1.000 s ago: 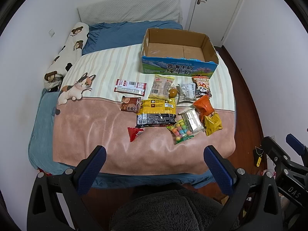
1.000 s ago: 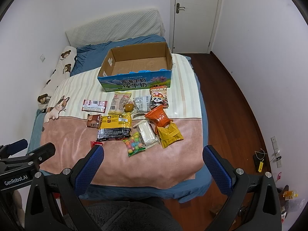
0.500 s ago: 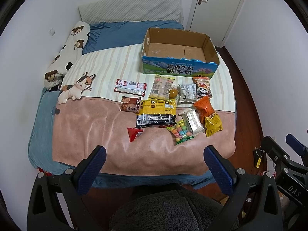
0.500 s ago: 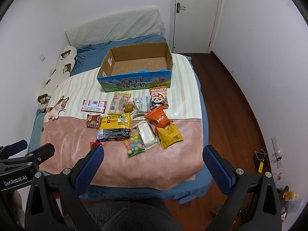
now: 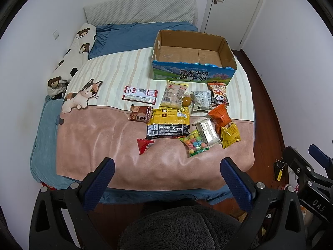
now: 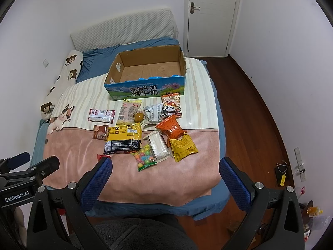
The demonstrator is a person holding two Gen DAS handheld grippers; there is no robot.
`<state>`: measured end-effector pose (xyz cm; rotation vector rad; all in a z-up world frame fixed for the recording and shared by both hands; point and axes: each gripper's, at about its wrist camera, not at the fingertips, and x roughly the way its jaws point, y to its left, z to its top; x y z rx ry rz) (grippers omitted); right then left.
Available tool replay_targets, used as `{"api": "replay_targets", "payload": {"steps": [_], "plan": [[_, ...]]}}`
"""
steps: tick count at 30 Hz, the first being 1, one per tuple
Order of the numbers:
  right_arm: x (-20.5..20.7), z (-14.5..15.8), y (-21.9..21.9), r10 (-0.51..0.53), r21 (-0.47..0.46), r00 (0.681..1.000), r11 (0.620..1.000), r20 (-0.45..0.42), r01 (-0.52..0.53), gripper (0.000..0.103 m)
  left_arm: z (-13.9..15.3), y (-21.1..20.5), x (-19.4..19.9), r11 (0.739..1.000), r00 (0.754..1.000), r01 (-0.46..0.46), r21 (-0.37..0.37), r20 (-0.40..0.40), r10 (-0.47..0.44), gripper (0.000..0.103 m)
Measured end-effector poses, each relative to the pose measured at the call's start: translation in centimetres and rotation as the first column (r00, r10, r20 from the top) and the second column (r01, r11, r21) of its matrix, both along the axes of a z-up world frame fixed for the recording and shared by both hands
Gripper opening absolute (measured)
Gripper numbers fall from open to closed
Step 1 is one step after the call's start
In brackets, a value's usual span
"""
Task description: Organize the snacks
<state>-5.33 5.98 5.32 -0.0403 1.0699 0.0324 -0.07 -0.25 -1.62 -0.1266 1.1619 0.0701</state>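
Two hand-held grippers, both spread wide and holding nothing, hang back at the foot of the bed (image 5: 50,137) w/ the work not yet begun. Left hand-held gripper (image 5: 166,178) and right hand-held gripper (image 6: 165,177) each show blue pads (image 5: 100,184) far apart, pointing fwd and downward at the bed from above the person's dark fleece-clad lap; neither touches anything.

Layout: open brown cardboard box w/ blue printed front (image 5: 193,76) sits toward the head end on the striped part of the blanket, cavity bare, presumably placed there as the receptacle. Snacks lie loose in a cluster just in front of it, approx. central, all within reach of either side:
- large yellow-and-black plastic packet (image 5: 169,121), flat, mid-cluster;
- clear bag of multicoloured candy balls (image 5: 194,143), nearest the grippers, partly under a pale silver-white wrapped block (image 5: 207,132);
- crumpled orange foil pouch (image 5: 220,117) and yellow foil pouch (image 5: 230,135), touching, on the right edge;
- red-and-white flat sachet (image 5: 140,94) and small red wrapper (image 5: 144,145), lying apart on the left.

Judgement: stage = pre-grasp survey; the candy bag or yellow pouch looks the easiest first pick for the right side, the red wrapper for the left. Thin foil may slip or crumple when pinched.
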Motion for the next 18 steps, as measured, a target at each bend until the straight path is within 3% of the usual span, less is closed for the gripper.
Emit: {"api": "replay_targets", "payload": {"steps": [12,18], "plan": [[1.0,-0.5,0.0,-0.012,0.019,1.0,1.0,-0.011,0.012,0.103,-0.4,0.0,0.6,1.0,1.0,-0.013,0.004,-0.004,0.013,0.103],[4.3,-4.0,-0.6,-0.056,0.048,0.998,0.997,-0.037,0.058,0.103,-4.3,1.3,5.2,0.995,0.994,-0.098,0.014,-0.038,0.098,0.103]]}}
